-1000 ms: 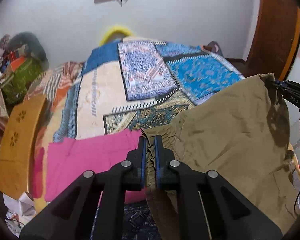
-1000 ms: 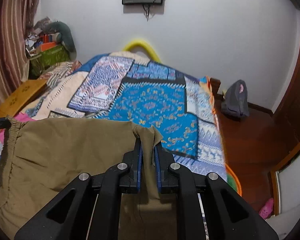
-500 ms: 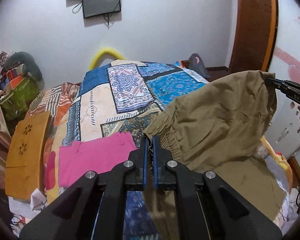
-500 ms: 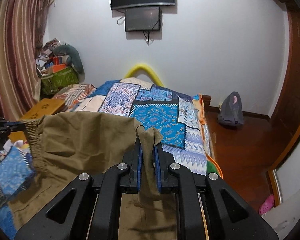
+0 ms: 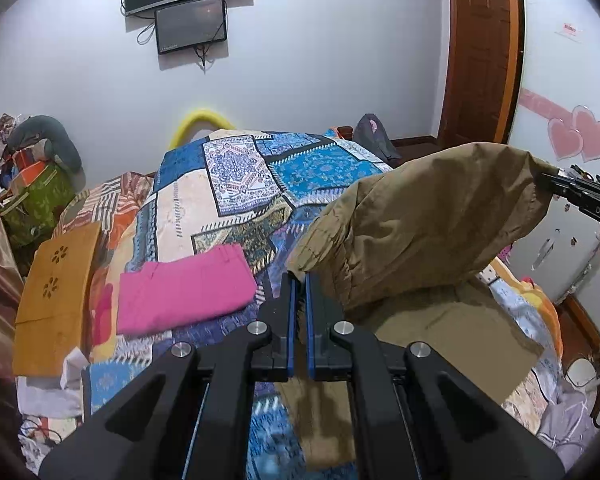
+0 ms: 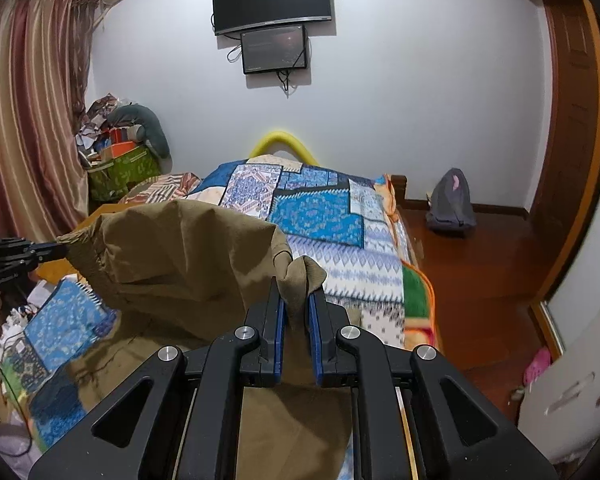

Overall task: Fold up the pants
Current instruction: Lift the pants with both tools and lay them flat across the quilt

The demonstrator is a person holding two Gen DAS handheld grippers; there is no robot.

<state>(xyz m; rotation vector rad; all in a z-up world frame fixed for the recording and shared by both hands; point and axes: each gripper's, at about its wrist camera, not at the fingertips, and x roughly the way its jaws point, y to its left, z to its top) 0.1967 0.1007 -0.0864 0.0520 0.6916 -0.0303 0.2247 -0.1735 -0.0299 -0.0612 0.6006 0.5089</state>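
Note:
Olive-brown pants (image 5: pixel 428 232) hang in the air between my two grippers, above the near end of the bed. My left gripper (image 5: pixel 299 280) is shut on the elastic waistband's left corner. My right gripper (image 6: pixel 296 292) is shut on the waistband's other corner, which bunches up between the blue pads. The pants (image 6: pixel 188 256) sag in a curve between the two grips, and the legs drape down onto the bed below. Each gripper shows in the other's view: the right gripper (image 5: pixel 556 184) and the left gripper (image 6: pixel 40 250).
A patchwork quilt (image 5: pixel 236 184) covers the bed (image 6: pixel 324 216). A folded pink garment (image 5: pixel 184 288) lies on its left part, beside an orange wooden board (image 5: pixel 52 292). Clutter and a green bag (image 6: pixel 116 168) sit at the far left; a grey backpack (image 6: pixel 450 204) is on the floor.
Both grippers have risen with the pants, lifting the waistband well off the bed. The views now show more of the wall and the TV. The grips have not changed.

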